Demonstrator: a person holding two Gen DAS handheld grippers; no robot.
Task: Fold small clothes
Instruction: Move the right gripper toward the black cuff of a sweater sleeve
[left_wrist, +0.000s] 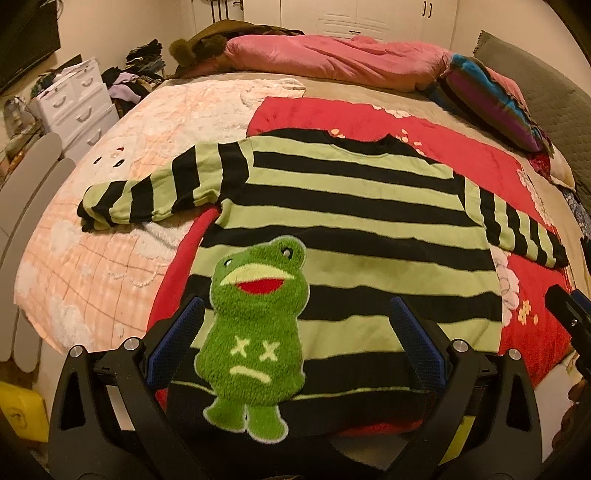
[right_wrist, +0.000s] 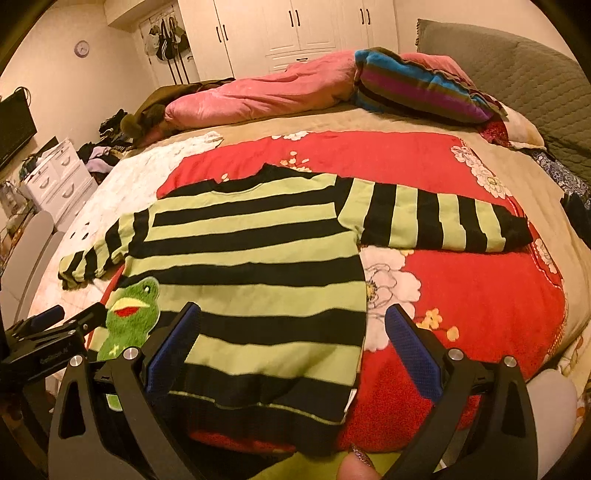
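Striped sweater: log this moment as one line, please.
phase: pre-fold | striped sweater: flat on red blanket, sleeves out, frog patch up | left tongs: open, over hem | right tongs: open, at hem's right corner

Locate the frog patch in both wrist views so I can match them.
Left wrist: frog patch sits low centre, whole, between the open jaws of the left gripper.
Right wrist: frog patch sits low left, partly cut off by gripper parts, left of the right gripper.
Shared landmark: the pink quilt at the far edge of the bed.
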